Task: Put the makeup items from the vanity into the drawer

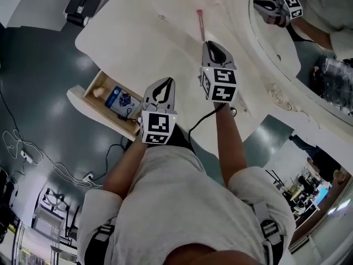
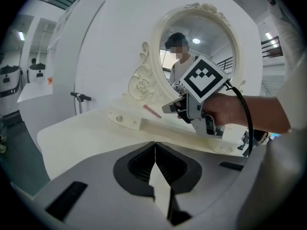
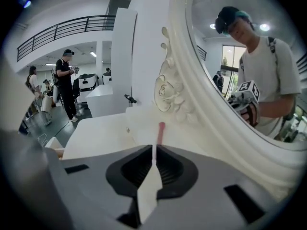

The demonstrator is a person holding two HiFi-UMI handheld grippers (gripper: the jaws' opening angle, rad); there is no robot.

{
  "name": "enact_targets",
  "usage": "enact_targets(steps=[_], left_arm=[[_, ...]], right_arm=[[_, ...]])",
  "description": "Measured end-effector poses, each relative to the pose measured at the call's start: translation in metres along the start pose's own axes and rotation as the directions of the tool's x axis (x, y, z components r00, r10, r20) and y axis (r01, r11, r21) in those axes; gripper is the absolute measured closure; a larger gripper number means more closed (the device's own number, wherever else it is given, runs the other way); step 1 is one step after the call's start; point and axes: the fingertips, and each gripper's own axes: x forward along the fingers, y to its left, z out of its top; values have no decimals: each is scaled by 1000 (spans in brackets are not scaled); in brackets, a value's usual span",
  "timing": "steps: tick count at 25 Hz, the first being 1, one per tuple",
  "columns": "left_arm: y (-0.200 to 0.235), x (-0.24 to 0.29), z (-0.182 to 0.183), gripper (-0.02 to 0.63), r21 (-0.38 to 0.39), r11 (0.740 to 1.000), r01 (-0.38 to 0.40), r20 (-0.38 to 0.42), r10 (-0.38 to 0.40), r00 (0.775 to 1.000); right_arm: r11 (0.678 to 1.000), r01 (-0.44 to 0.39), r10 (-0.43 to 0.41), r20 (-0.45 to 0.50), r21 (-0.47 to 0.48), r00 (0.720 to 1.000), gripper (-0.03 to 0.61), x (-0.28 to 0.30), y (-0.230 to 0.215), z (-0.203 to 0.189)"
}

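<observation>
While the pink makeup stick (image 1: pixel 200 22) is lying on the white tabletop (image 1: pixel 143 37) near the mirror frame (image 1: pixel 278 93), the right tongs (image 1: pixel 208 44) are pointing at its near end, fully closed and gripping nothing. Left tongs (image 1: pixel 165 81) are likewise sitting closed, empty. Open drawer (image 1: pixel 94 112) is holding a blue packet (image 1: pixel 120 100) and a beige item (image 1: pixel 98 93).

Pink makeup stick (image 1: pixel 201 22) on cream-white vanity (image 1: pixel 138 37). Drawer (image 1: pixel 91 90) pale wood inside, blue packet (image 1: pixel 120 100). My left gripper (image 1: pixel 166 82), right gripper (image 1: pixel 209 45): grey, black-and-white marker squares.
</observation>
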Motion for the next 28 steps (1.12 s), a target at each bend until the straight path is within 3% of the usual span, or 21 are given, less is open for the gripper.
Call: enact_targets(steps=[4,7,8,14,21,28], left_arm=[[5,7,-2,607,-11,1000,6,1,-6,1000],[8,8,-4,607,-22,1000,5,-2,-5,1000],[9,8,-4,607,-24,1000,4,-2,-5,1000],[18,5,-4,607,-27,1000,-14,0,14,1000],[16,2,-4,607,-15,1000,-26,0,26,1000],[12,-11,-7,607,-9,999,-48,-2,48,999]], right_arm=[[1000,-8,8,-74,-9,997,561,16,-2,-1],[1000,-12,8,-124,-29,992,472,27,-2,-5],[999,-15,10,-140,-34,990,469,31,-2,-7],[999,-12,4,-184,-40,983,471,41,-4,-11],[999,-40,33,-171,-36,985,535,42,4,-11],[998,-26,18,-141,-57,990,538,37,7,-12]])
